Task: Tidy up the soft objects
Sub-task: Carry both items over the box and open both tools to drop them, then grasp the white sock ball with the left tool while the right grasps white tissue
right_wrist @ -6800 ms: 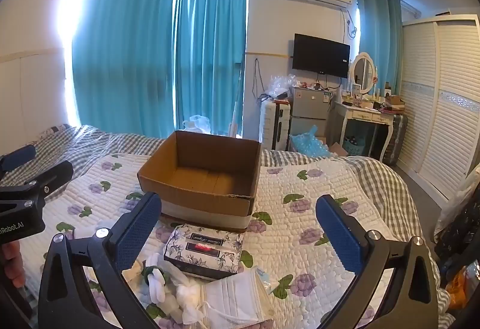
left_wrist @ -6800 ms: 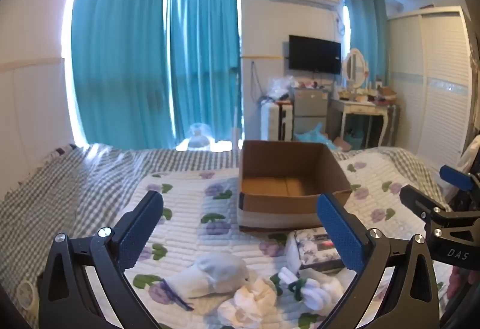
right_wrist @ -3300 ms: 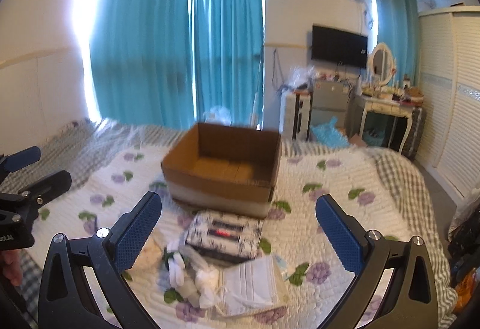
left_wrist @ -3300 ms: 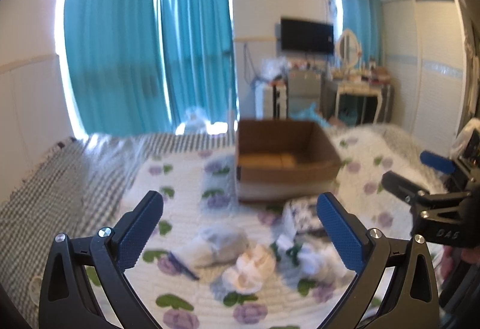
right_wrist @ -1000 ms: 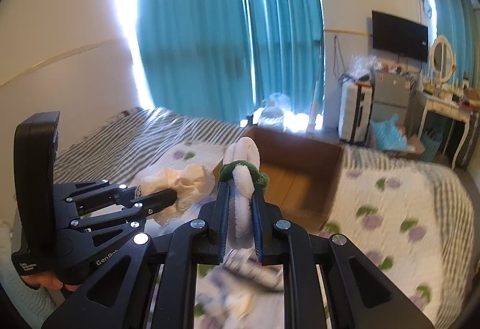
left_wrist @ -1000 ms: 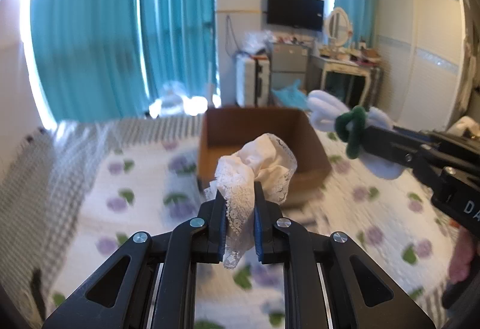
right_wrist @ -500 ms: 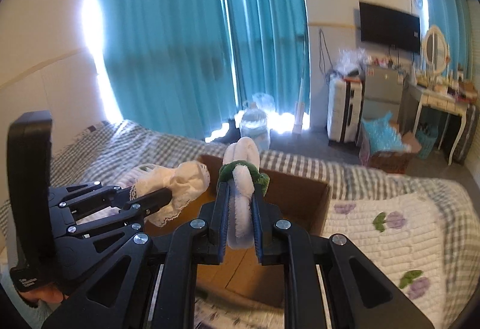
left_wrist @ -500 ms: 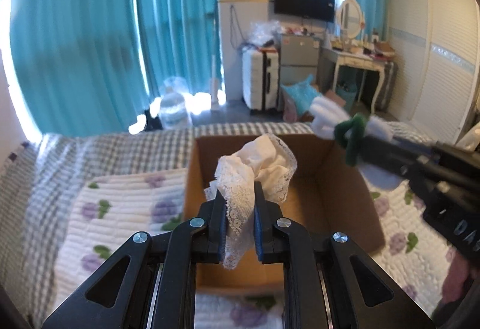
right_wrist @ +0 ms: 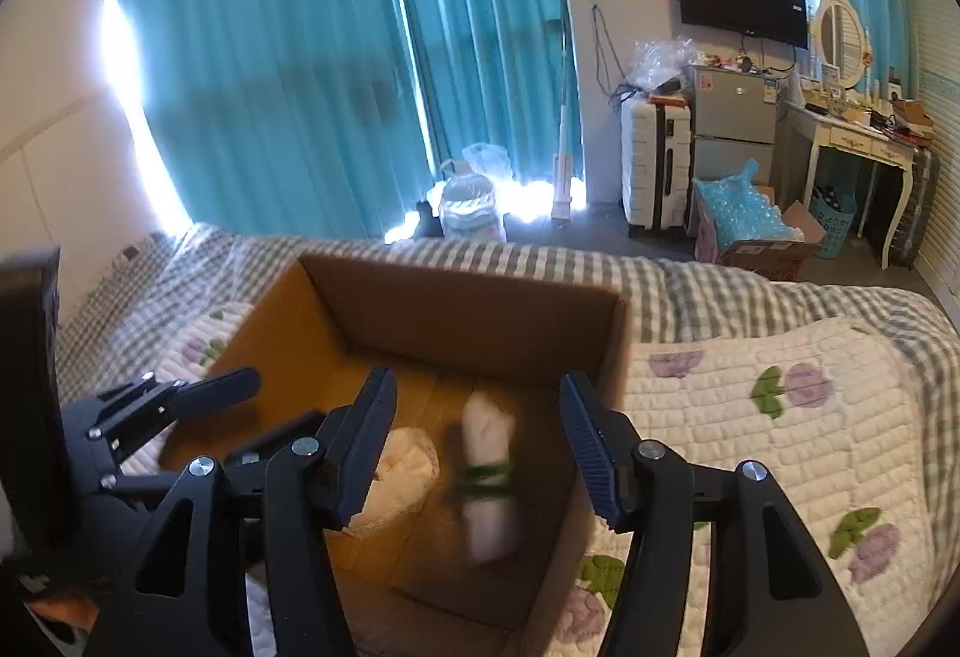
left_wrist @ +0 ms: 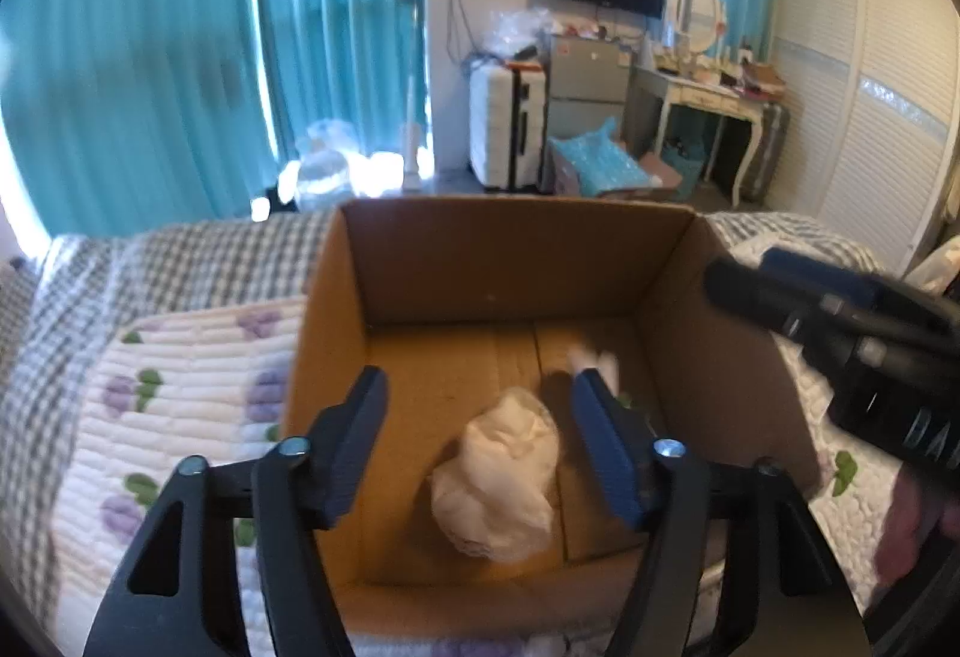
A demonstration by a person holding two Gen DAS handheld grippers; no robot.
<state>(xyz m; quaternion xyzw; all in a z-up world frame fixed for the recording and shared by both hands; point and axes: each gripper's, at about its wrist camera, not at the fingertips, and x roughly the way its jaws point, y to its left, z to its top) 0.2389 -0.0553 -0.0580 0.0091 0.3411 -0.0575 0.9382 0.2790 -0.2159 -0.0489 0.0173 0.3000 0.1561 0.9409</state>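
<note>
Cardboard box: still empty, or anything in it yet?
Not empty. The cardboard box holds a cream lace bundle and a white roll with a green band; left gripper and right gripper are open above.

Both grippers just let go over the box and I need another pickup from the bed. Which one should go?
Either, probably: the left gripper and right gripper are both open and empty above the cardboard box, with the lace bundle and banded white roll inside.

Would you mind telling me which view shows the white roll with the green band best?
The right wrist view: the white roll with the green band shows whole, though blurred. In the left wrist view, only its tip peeks past a finger.
</note>
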